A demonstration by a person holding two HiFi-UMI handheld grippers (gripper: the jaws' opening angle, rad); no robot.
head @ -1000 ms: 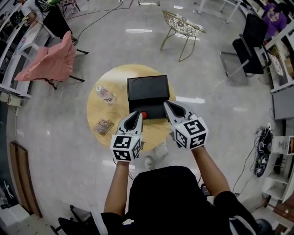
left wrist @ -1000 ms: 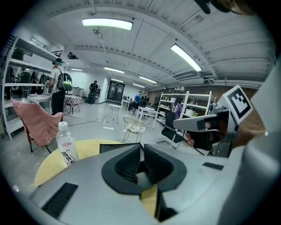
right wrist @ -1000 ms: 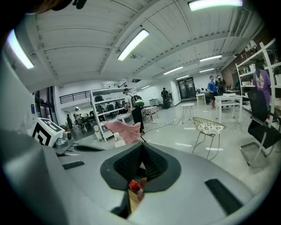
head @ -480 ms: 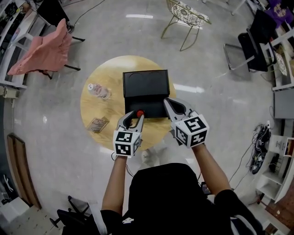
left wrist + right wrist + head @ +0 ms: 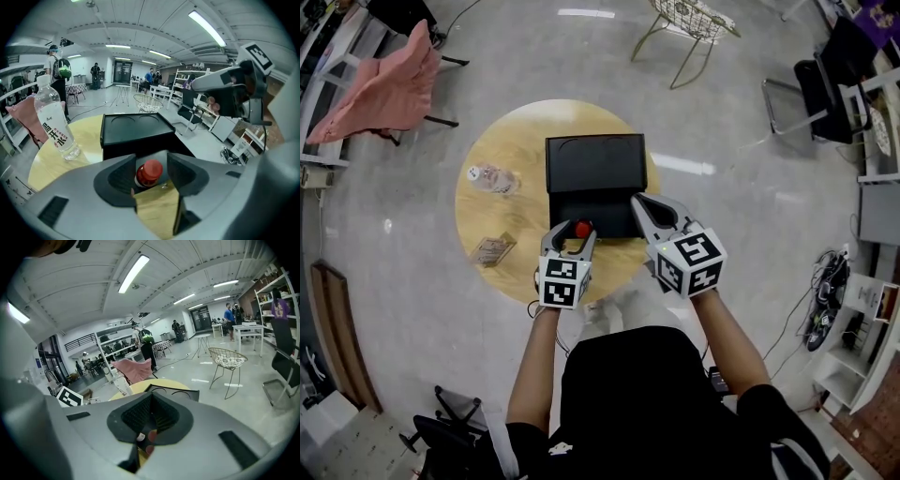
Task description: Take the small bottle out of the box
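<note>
The small bottle [image 5: 581, 228] with a red cap [image 5: 150, 171] stands upright at the front edge of the open black box [image 5: 595, 169] on the round wooden table [image 5: 502, 211]. My left gripper [image 5: 572, 232] straddles it. Its jaws are opening, the bottle is between them, and the pads do not press on it. In the left gripper view the left gripper [image 5: 151, 158] shows a gap on each side of the cap. My right gripper [image 5: 637, 200] hovers over the box's right front corner with its jaws together. In the right gripper view the right gripper [image 5: 143, 441] lets only a sliver of red show past its tips.
A clear water bottle [image 5: 490, 178] stands on the table's left side, with a small packet [image 5: 492, 249] nearer me. Around the table stand a pink-draped chair [image 5: 380, 80], a wire chair [image 5: 694, 19] and a black chair [image 5: 830, 75].
The left gripper's jaws have spread from shut to wide, and the red-capped bottle now sits between them. The right gripper has stayed by the box's right front corner.
</note>
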